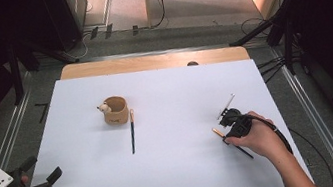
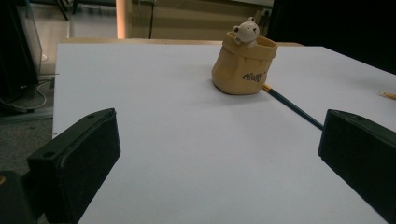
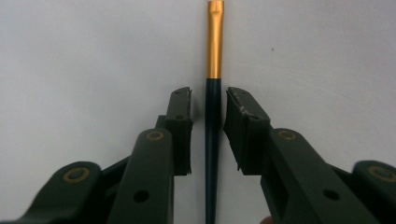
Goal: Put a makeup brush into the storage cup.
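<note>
Right tongs lowered over a dark pen with a gold ferrule that lies flat on the white bench at the person's right; the jaws stand narrow, one on each side of the shaft, a sliver of gap left on both sides, not yet closed on it. The pen is judged light, stiff and smooth, liable to roll or slip between the pads; the dark shaft just behind the ferrule, where the jaws now sit, is the sensible place to grip. A thin pale stick lies just beyond the right tongs. Left tongs wait wide and empty at the near left corner of the bench. Mid-bench stands a tan pouch-shaped holder with a small bear figure on its rim, a second dark pen just beside it. Nothing lies between the gripped pen's place and the holder
</note>
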`<action>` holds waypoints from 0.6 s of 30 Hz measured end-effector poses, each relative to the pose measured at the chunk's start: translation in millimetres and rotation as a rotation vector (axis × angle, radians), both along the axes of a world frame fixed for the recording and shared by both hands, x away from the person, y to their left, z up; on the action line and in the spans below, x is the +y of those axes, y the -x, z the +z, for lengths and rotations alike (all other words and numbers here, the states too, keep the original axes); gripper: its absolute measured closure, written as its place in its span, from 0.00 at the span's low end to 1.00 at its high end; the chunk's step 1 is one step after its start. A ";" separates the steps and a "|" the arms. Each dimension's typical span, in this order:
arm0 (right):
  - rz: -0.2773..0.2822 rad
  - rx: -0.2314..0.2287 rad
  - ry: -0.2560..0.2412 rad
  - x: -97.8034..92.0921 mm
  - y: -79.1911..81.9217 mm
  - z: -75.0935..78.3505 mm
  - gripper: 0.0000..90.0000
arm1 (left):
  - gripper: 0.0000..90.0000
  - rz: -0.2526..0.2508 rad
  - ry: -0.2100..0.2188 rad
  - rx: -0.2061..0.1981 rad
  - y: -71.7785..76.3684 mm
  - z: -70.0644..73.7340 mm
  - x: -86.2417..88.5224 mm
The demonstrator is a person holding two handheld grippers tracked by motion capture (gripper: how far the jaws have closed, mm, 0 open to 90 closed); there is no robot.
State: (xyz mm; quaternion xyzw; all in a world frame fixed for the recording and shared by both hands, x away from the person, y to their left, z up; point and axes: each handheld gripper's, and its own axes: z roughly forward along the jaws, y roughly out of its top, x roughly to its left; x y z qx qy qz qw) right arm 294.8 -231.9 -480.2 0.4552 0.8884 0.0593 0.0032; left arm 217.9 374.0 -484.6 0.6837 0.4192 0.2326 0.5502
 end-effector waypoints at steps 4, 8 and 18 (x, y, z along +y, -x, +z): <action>0.011 0.008 0.017 1.3 -2.0 -0.3 0.90 | 0.00 -0.004 -0.007 0.000 -1.4 -0.4 -1.2; -0.002 0.014 0.023 2.5 -3.0 -0.7 0.92 | 0.00 -0.012 -0.019 0.000 -3.8 -0.7 -3.5; 0.001 0.014 0.141 20.5 -2.9 0.0 0.94 | 0.00 -0.037 -0.035 0.007 -5.8 0.3 -14.0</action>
